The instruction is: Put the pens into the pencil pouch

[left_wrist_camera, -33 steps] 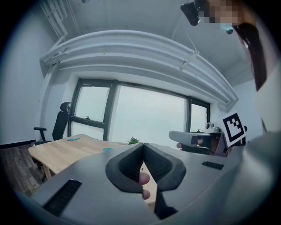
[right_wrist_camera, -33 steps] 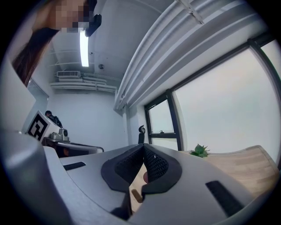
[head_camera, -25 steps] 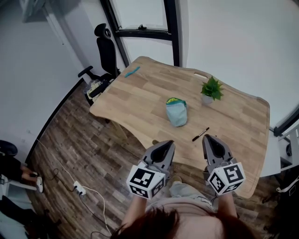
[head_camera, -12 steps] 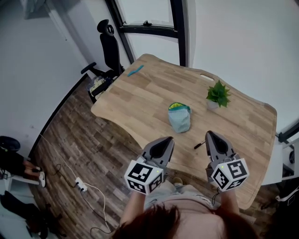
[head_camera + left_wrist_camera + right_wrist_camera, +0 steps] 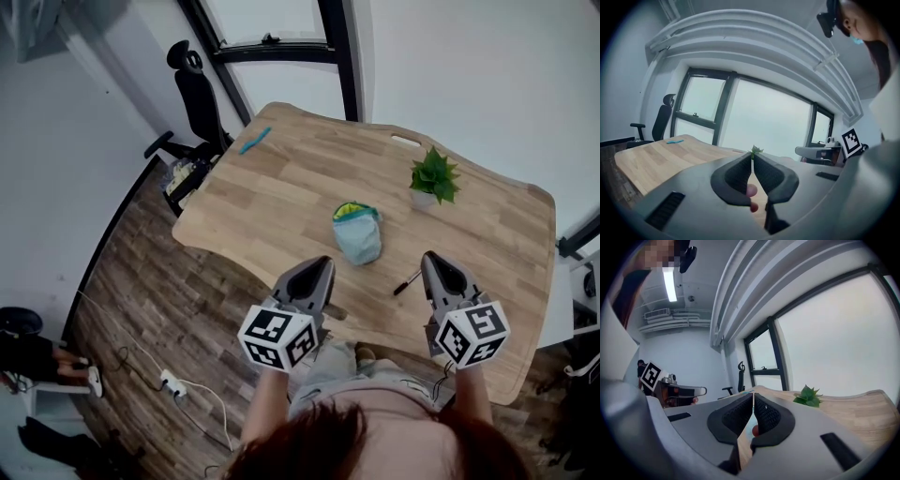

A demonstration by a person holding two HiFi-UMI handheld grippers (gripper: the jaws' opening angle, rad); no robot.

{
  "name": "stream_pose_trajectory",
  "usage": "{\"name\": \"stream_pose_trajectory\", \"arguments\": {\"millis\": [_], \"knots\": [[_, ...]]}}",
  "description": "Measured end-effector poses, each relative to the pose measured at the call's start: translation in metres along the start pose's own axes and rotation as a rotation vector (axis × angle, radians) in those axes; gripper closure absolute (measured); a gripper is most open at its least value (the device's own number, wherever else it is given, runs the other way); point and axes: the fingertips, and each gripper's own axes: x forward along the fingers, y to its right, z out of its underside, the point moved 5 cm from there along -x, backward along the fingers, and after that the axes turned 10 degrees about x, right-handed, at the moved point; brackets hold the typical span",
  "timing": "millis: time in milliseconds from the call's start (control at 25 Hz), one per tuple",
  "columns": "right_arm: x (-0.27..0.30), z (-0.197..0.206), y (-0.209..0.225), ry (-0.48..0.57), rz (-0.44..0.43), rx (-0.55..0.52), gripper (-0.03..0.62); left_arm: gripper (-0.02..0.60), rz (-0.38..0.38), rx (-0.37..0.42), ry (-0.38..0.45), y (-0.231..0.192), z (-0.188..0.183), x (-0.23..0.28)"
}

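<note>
A light blue pencil pouch [image 5: 356, 234] with a yellow-green open mouth lies in the middle of the wooden table [image 5: 281, 197]. To its lower right lies a black pen [image 5: 407, 282], and a teal pen [image 5: 254, 141] rests at the far left corner. My left gripper [image 5: 320, 266] hovers over the near table edge, below and left of the pouch. My right gripper [image 5: 432, 260] hovers just right of the black pen. Both are shut with nothing between the jaws. In the left gripper view the shut jaw tips [image 5: 752, 157] point across the table toward the teal pen [image 5: 675, 140].
A small potted plant [image 5: 433, 178] stands at the back right of the table, right of the pouch. A black office chair [image 5: 192, 94] stands off the far left corner. A power strip and cable [image 5: 173, 382] lie on the wood floor at the left.
Both grippers have moved forward toward the table's near edge and a little lower. Their jaws stay shut. Pouch and pens have not moved.
</note>
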Motion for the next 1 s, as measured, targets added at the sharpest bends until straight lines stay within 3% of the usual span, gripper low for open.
{"name": "stream_pose_trajectory", "arguments": {"millis": [280,360,640,1000], "knots": [[0.016,0.009,0.018,-0.044,0.096,0.025,0.58,0.572,0.075,-0.006,-0.045,-0.037,0.001,0.03],[0.019,0.012,0.025,-0.062,0.119,0.026,0.568,0.517,0.093,-0.013,-0.064,-0.046,0.004,0.04],[0.031,0.028,0.051,-0.143,0.19,0.03,0.554,0.515,0.107,-0.06,-0.107,-0.083,0.01,0.072],[0.037,0.054,0.092,-0.258,0.306,0.031,0.528,0.489,0.168,-0.143,-0.222,-0.114,0.035,0.12]]}}
